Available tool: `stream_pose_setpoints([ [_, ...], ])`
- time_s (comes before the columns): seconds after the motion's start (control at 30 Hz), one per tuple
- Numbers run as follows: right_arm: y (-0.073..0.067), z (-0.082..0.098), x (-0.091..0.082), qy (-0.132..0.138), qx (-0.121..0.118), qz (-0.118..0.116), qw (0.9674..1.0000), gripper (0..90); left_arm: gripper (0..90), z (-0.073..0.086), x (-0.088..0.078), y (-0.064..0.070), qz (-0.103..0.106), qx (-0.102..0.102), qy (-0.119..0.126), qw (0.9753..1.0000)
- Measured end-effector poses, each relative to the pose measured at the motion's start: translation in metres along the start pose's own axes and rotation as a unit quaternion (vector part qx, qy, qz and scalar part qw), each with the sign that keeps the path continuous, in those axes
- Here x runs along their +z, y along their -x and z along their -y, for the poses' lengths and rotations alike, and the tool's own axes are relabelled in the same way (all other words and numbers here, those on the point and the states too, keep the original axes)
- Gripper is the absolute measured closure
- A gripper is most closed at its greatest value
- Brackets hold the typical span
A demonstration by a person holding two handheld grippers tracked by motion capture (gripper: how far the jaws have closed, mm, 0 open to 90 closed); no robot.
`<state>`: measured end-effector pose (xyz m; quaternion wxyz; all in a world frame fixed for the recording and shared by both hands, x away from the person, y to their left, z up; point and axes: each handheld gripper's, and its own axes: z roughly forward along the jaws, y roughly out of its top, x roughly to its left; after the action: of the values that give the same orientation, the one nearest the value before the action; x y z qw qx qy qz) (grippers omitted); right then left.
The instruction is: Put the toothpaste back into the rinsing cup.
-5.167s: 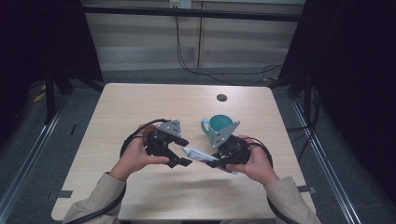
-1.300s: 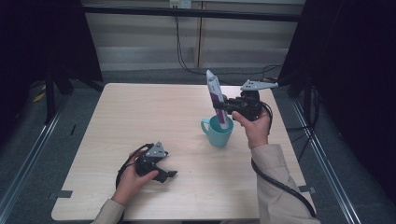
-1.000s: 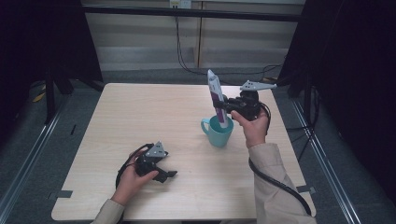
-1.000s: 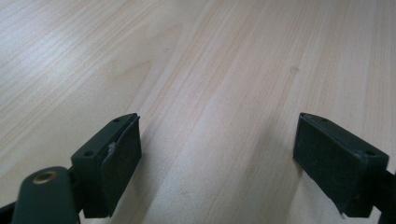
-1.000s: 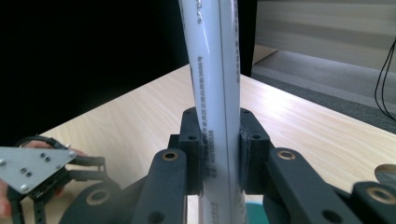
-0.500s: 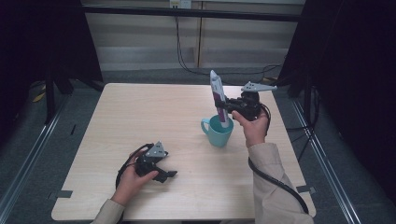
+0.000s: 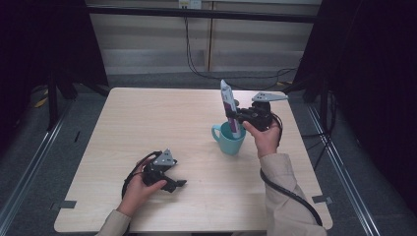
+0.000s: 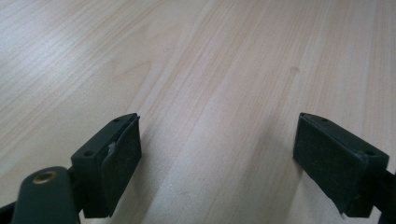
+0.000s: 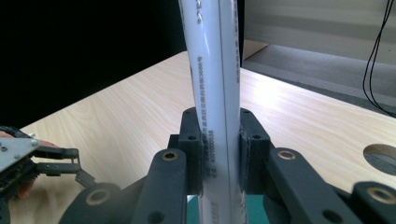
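- High view: the right gripper holds a white and purple tube nearly upright, its lower end down in the teal mug on the wooden table. The left gripper rests low near the table's front edge, well apart from the mug.
- Left gripper view: its jaws stand wide apart with nothing between them, just bare wood grain beneath.
- Right gripper view: the pads are clamped on the tube's printed side; teal shows below, and the left gripper lies far off.

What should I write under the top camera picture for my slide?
Right tongs lower a tube into a teal mug; left tongs rest open.
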<state>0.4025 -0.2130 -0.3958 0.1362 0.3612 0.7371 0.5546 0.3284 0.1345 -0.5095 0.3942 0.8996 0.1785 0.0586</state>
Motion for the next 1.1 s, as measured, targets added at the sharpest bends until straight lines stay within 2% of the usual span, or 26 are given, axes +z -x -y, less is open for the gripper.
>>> stream_pose_setpoints([
  [0.3, 0.002, 0.010, 0.007, -0.008, 0.004, 0.003, 1.0000, 74.6, 15.1, 0.000, 0.000, 0.000, 0.000, 0.001, -0.001, 1.0000],
  [1.1, 0.008, 0.028, 0.010, -0.019, 0.008, 0.018, 0.9996, 74.1, 15.1, 0.000, 0.000, 0.000, 0.000, 0.001, -0.001, 1.0000],
])
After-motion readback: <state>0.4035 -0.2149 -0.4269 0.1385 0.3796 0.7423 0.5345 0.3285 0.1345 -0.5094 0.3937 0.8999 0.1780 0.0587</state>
